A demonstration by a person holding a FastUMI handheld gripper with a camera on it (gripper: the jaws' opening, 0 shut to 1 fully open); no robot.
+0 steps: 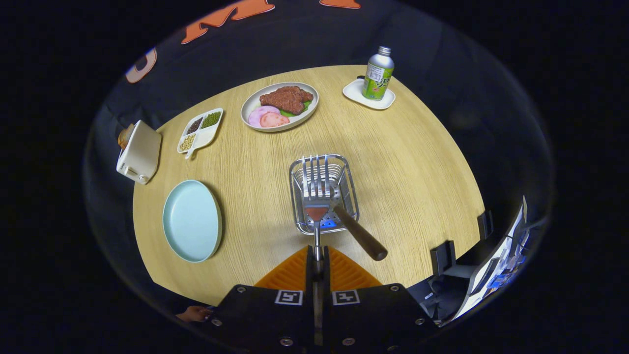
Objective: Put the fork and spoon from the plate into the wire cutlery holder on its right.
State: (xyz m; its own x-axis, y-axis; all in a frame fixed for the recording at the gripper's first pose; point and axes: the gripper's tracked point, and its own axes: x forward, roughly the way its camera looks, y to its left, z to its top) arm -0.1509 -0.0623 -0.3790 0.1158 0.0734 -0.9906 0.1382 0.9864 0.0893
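so the jaws are clenched on the thin metal handle of the fork, pressed tight together with the stem pinched between the ribbed pads. the fork sticks straight ahead from them, shiny steel, its tines fanned out over the wire cutlery holder. can't tell if the tines are touching the wires or just hovering above. the holder is a square-ish basket of thin chrome wire with rounded corners, sitting mid desk, which is a pale wood-grain top with a curved edge. a wooden handle, dark brown and round, leans out of the holder's near right corner, so that's presumably the spoon, bowl end down in the basket where i can't really make it out. off to the left of the holder is the plate, smooth matte light blue, round, bare. further back there's a white plate of food with brown meat, pink slices and a bit of green, a white divided dish with beans or seeds in three sections, a cream boxy toaster-looking thing at the left edge, and a silver bottle with a green label on a small white tray. label print is too small to read.
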